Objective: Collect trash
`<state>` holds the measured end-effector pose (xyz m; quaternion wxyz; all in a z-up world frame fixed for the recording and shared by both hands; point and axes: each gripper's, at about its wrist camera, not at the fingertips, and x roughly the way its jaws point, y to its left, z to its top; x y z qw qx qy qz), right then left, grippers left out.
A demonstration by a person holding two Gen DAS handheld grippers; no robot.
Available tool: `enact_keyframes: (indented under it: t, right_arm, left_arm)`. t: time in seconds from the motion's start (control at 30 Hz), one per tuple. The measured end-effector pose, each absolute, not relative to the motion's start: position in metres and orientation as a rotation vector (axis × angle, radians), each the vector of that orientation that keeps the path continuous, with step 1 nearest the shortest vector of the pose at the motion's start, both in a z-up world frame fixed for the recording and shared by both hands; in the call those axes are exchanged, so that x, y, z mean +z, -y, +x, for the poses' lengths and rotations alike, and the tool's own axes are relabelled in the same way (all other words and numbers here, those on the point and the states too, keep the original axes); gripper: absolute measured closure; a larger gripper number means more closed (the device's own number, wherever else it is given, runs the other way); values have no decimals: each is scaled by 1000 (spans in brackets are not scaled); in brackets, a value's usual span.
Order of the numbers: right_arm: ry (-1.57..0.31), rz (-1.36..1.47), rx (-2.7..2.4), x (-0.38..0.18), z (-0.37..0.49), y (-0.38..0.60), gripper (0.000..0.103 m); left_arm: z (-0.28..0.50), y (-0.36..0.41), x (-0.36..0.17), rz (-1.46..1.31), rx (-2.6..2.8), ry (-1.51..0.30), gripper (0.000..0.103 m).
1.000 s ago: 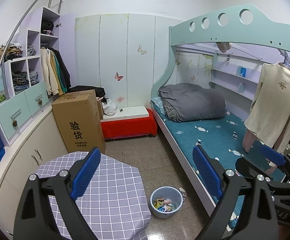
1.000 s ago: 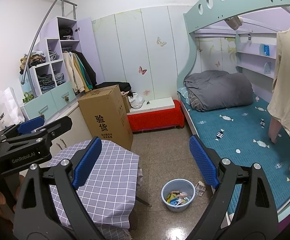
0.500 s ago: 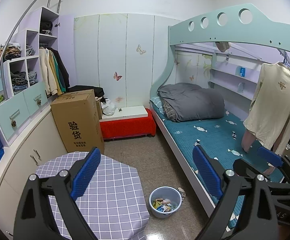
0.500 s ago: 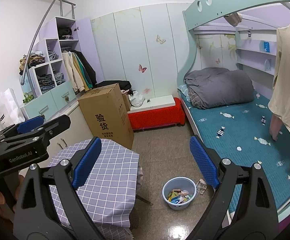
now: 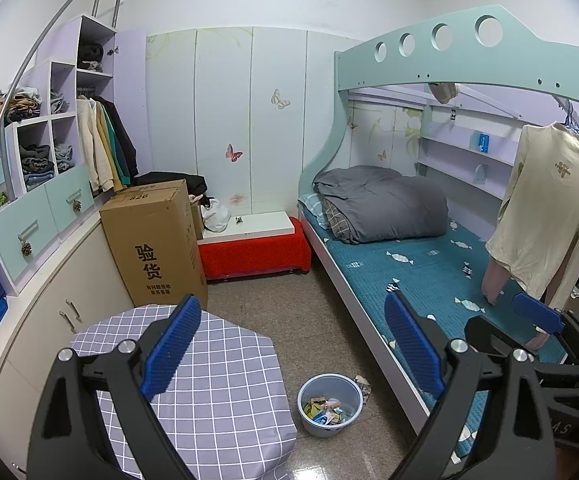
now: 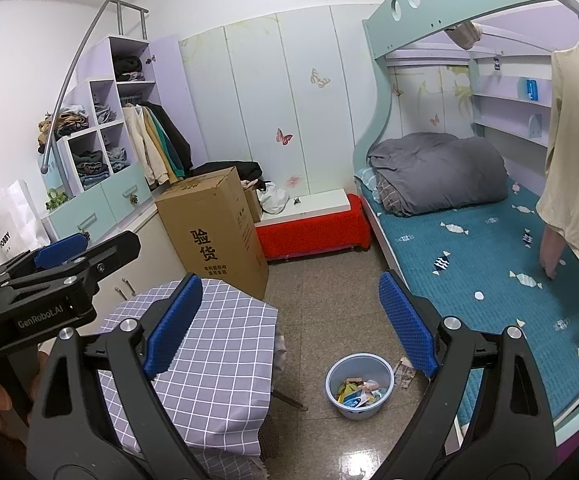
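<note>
So right now I've got both tools up high, looking down over the room, basically just scoping things out. My left tool (image 5: pixel 289 344) is spread wide with nothing between the blue pads, same deal with my right tool (image 6: pixel 289 320): released, empty. The trash is mostly already sitting in the little blue bin (image 6: pixel 359 384) on the floor, parked between the desk with the purple checked cloth (image 6: pixel 217 360) and the bed frame (image 5: pixel 353 292), handy from either side I guess. There's one crumpled wrapper (image 6: pixel 403 372) lying on the floor just beside the bin, up against the bed, looks like it missed. I reckon that's the bit left to grab, so staying open makes sense before I drop down to it.
</note>
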<state>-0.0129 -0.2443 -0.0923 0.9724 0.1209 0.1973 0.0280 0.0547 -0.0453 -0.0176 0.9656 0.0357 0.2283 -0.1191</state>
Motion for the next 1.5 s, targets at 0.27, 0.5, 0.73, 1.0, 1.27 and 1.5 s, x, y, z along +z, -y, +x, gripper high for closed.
enact_keyframes:
  t: [0.27,0.5,0.73,1.0,1.27,1.5]
  right_arm:
    - [-402,248,54,-92,-12,242,15]
    - [-402,249,54,-92,-11,241,15]
    - [-403,249,55,-92,-11,241,15]
    - [-405,251,54,-93,-10,241,15]
    - [-405,253,54,-93,-11,240,15]
    - [-410,252,56,-95,-8,236,14]
  left_arm:
    - [57,47,-17,72,-244,-461,12]
    - [57,46,-17,73,-245,-461,12]
    - [58,48,-18,75,-245,-462,12]
    - [60,50,-18,74,-249,-462,12]
    - [61,52,-19,76,-249,-463,12]
    - [61,53,-20,77,-251,-463,12]
